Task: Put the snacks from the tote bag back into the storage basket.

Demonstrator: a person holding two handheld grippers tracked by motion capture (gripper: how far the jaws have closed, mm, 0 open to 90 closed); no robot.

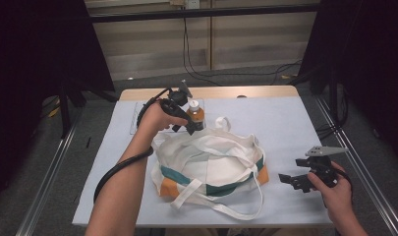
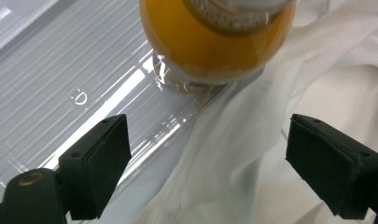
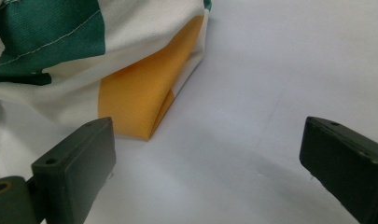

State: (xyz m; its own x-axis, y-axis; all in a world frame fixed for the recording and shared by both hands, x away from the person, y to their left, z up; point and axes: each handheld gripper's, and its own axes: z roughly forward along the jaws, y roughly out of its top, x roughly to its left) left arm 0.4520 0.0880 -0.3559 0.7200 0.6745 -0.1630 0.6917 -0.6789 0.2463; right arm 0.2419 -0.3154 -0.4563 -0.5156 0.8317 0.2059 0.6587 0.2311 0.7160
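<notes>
Containers. A white cloth tote bag (image 1: 209, 164) with green and orange panels lies slumped on the desk (image 1: 285, 128), its mouth open upward and its long straps spread loose, one looping over the near edge of the cloth; what lies inside cannot be told. Just behind the bag's far rim stands a bottle (image 1: 195, 114) of orange liquid with a pale cap, upright on a clear plastic tray (image 1: 137, 118). In the left gripper view the bottle (image 2: 214, 42) rests at the tray's edge (image 2: 84, 79), with the white cloth of the bag (image 2: 233, 158) lapping against that edge.

Grippers. The left hand-held gripper (image 1: 189, 125) hangs just beside the bottle, over the bag's rim; its jaws stand apart with nothing pressed between them. The right hand-held gripper (image 1: 291, 181) rests low near the bag's right corner, well apart from the bottle, jaws likewise spread and empty, facing the orange panel.

Surface and room. The desk carries a pale blue-grey cover (image 1: 280, 123) over a wooden top. Around it lie grey floor, dark curtains (image 1: 34, 59), and black cables (image 1: 206, 73) along the far wall.
</notes>
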